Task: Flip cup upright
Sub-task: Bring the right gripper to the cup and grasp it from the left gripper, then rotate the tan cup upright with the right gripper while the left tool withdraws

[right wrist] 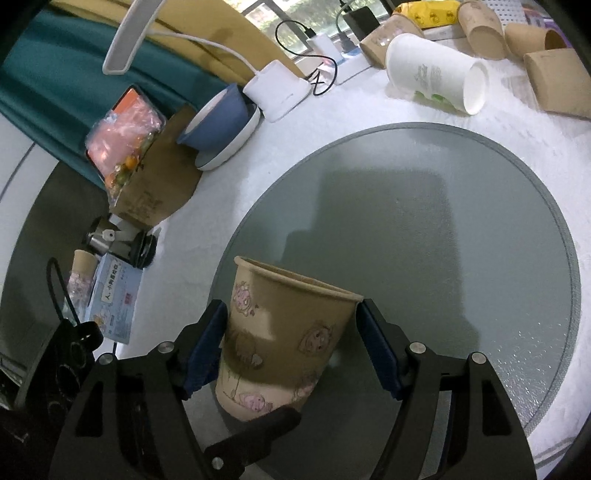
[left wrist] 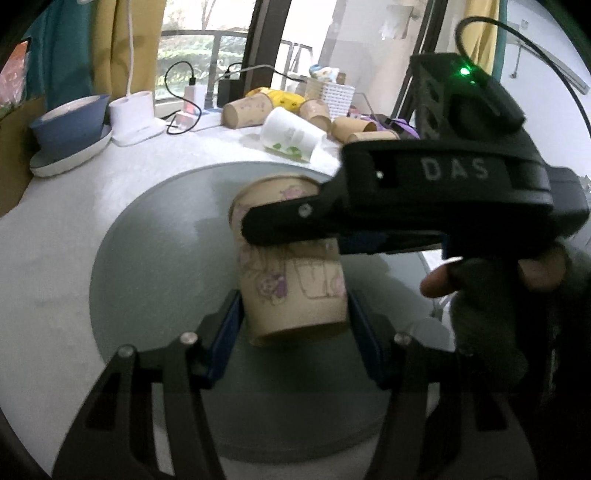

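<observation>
A brown paper cup [left wrist: 291, 288] printed with pink cartoon pigs is held above the round grey glass turntable [left wrist: 155, 280]. My left gripper [left wrist: 295, 314] is shut on the cup near its base. My right gripper [left wrist: 288, 221] reaches in from the right and grips the cup near its rim. In the right wrist view the cup [right wrist: 284, 332] sits between the blue pads of the right gripper [right wrist: 291, 332], rim up and tilted, and one left gripper finger [right wrist: 255, 439] shows under its base.
Several brown cups [right wrist: 484, 29] and a white cup [right wrist: 436, 74] lie on their sides at the back of the white table. A blue bowl on a plate [right wrist: 225, 125], a white lamp base [right wrist: 277, 90], chargers and a cardboard bag [right wrist: 162, 177] stand at the left.
</observation>
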